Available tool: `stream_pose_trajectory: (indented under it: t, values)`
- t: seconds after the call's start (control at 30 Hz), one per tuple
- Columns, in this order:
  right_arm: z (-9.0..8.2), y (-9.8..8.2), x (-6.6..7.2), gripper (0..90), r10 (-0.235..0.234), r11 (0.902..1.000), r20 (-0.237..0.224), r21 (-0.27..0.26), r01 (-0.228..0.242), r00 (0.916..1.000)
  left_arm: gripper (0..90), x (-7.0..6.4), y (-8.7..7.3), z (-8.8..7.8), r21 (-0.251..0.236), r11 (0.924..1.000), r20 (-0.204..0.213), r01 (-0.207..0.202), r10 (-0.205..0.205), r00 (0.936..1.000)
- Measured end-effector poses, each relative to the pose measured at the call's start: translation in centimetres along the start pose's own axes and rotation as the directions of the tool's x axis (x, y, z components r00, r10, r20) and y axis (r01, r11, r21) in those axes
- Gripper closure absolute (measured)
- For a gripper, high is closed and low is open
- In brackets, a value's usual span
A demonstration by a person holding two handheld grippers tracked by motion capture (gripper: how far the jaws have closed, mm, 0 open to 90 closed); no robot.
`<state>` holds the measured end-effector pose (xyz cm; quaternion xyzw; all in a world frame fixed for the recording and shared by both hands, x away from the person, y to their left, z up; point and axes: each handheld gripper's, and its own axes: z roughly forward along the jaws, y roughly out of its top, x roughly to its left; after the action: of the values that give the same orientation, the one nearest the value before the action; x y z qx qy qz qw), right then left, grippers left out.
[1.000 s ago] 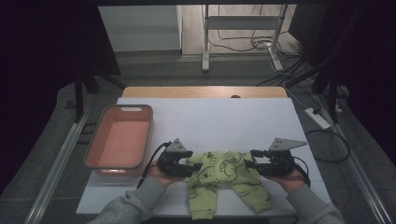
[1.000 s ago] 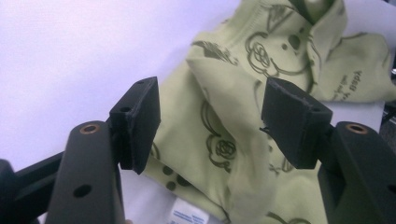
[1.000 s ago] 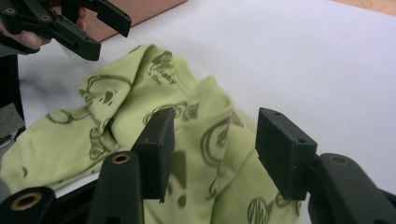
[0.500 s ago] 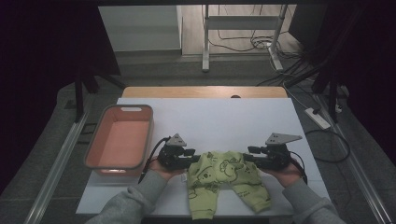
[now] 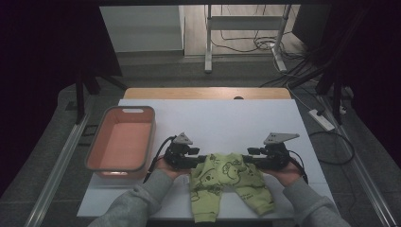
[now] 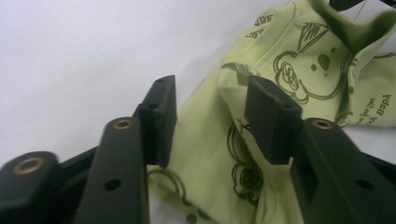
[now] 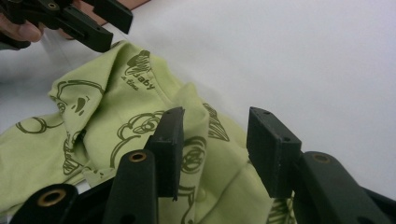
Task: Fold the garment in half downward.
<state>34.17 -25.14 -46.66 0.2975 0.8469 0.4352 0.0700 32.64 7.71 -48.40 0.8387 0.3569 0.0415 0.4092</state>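
White table (image 5: 213, 118), and up front the green baby trousers (image 5: 227, 182) lie flat at the near edge. Left gripper (image 5: 198, 161) and right gripper (image 5: 246, 159), jaws just reopening, straddle the waistband unclamped. Pink tub (image 5: 122, 144) beyond, left.

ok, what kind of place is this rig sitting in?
Probably a lab or data-collection bench, not a home. A white sheet-covered table sits among dark curtains, with metal stand legs and loose cables on the floor behind. On it: a pink plastic tub and small light-green printed baby trousers.
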Motion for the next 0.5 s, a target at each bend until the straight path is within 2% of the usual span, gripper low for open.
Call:
stream_pose_trajectory:
  t: [0.2,0.37,0.43,0.5]
  values:
    - [0.5,0.3,0.2,52.4,-0.001,0.9997,-0.022,0.026,0.001,0.9998,46.7,-0.1,0.4,0.5,0.004,0.9999,0.032,0.016,-0.016,0.9994]
    - [-0.1,0.9,0.1,51.3,0.011,0.9999,-0.042,0.006,-0.011,0.9991,45.5,0.1,0.5,-0.1,-0.014,0.9994,0.041,0.031,-0.030,0.9987]
    - [-0.1,1.0,0.2,49.9,0.013,0.9996,-0.053,0.025,-0.012,0.9985,44.2,0.0,0.5,-0.1,-0.002,0.9994,0.060,0.034,-0.033,0.9977]
    - [0.2,1.1,0.4,49.3,0.006,0.9990,-0.057,0.044,-0.004,0.9983,43.7,-0.2,0.5,0.1,0.009,0.9998,0.063,0.019,-0.019,0.9978]
